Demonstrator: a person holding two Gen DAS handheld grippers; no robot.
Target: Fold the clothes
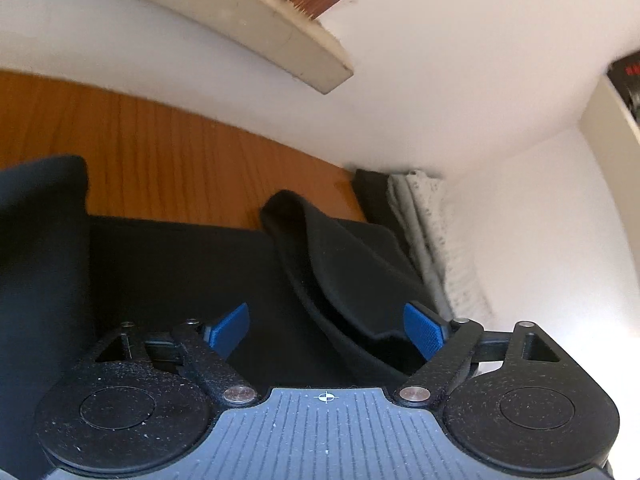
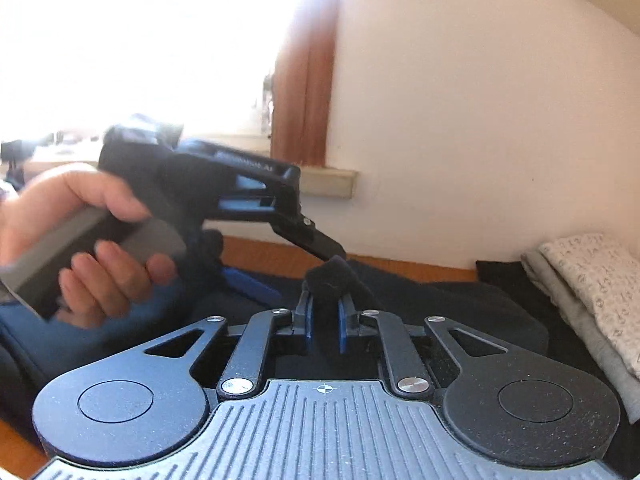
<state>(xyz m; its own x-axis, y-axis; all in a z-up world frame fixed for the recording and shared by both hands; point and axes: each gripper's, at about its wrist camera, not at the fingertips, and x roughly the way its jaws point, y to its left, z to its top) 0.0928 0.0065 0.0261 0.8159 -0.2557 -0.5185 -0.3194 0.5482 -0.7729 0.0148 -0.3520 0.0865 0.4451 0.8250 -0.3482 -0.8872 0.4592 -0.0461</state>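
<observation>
A wooden table point(image 1: 168, 152) stands against a white wall point(image 1: 440, 80), and most of its near surface lies under a black garment point(image 1: 172, 280) spread flat. One fold of this cloth rises in a loose ridge on the right side of the left wrist view. No container shows in either view — the only other cloth is a small stack of folded clothes point(image 2: 592, 292) at the table's far right corner, a pale printed piece on top, grey under it, and a dark piece beside it toward the wall.

The left hand-held gripper point(image 1: 326, 330) hovers over the black garment with its blue pads point(image 1: 230, 330) spread wide apart; nothing is pressed between them, though the raised fold lies close to the right pad. A person's hand point(image 2: 80, 236) grips its handle, seen from the right wrist view.

The right hand-held gripper point(image 2: 324, 312) is clenched on a bunched tuft of the black garment — the cloth stands up between its narrow blue pads.
</observation>
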